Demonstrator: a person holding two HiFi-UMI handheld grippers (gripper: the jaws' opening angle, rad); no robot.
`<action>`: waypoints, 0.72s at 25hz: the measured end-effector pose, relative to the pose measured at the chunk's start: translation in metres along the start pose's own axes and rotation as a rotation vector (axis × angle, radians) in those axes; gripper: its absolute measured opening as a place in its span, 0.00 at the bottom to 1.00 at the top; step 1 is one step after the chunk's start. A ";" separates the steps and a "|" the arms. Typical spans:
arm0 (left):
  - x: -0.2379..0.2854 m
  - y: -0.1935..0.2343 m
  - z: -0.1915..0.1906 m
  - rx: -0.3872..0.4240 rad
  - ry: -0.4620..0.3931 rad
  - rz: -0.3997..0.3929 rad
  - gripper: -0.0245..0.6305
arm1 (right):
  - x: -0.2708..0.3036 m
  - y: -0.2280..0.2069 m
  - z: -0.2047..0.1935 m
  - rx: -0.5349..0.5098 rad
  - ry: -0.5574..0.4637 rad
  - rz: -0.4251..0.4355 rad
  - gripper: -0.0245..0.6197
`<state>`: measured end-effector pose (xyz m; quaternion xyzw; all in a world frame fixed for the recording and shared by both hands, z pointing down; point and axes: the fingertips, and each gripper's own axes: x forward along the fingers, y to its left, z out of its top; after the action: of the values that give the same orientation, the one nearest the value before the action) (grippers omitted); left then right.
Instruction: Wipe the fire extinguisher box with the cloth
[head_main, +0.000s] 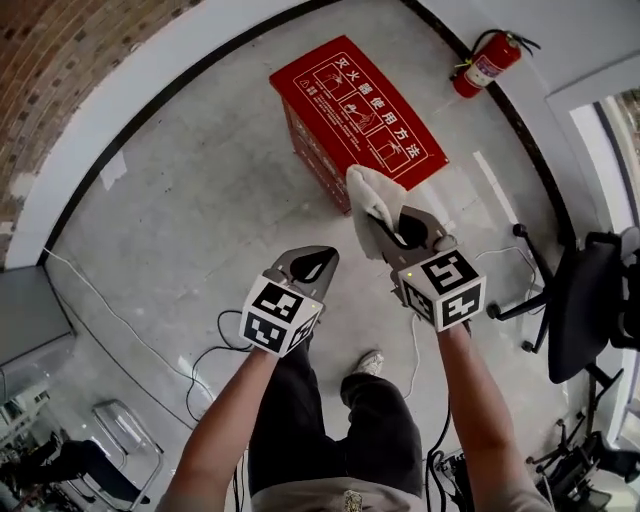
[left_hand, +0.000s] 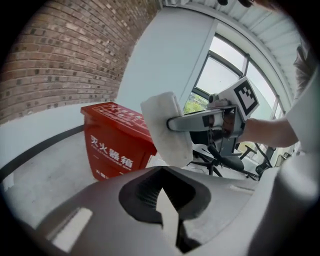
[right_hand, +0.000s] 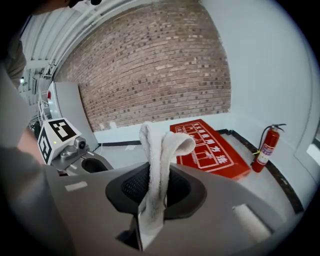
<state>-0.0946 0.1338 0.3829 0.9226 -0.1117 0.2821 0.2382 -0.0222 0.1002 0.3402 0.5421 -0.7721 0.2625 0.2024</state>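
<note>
The red fire extinguisher box (head_main: 355, 108) stands on the grey floor ahead of me, with white print on its lid. It also shows as the red box (left_hand: 117, 137) in the left gripper view and as the box (right_hand: 212, 150) in the right gripper view. My right gripper (head_main: 392, 218) is shut on a white cloth (head_main: 372, 200), held in the air just short of the box's near corner. The cloth (right_hand: 157, 165) stands up folded between the jaws. My left gripper (head_main: 318, 256) hangs lower left of it, shut and empty, with its jaw tips (left_hand: 161, 171) meeting.
A red fire extinguisher (head_main: 488, 62) leans at the wall behind the box. A black office chair (head_main: 585, 300) stands at the right. Cables (head_main: 210, 350) trail over the floor at the left, near a grey cabinet (head_main: 28, 312). My shoe (head_main: 370, 362) is below the grippers.
</note>
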 end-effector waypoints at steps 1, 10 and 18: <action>0.008 -0.019 0.002 0.019 -0.001 -0.011 0.04 | -0.019 -0.013 -0.008 0.004 -0.016 -0.025 0.17; 0.071 -0.071 -0.011 0.116 0.033 -0.034 0.04 | -0.068 -0.134 -0.092 0.097 -0.102 -0.261 0.17; 0.132 -0.028 -0.061 0.225 0.061 -0.059 0.04 | -0.010 -0.202 -0.117 0.137 -0.313 -0.363 0.17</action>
<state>-0.0058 0.1791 0.4932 0.9374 -0.0448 0.3137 0.1449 0.1753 0.1253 0.4629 0.7185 -0.6644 0.1867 0.0870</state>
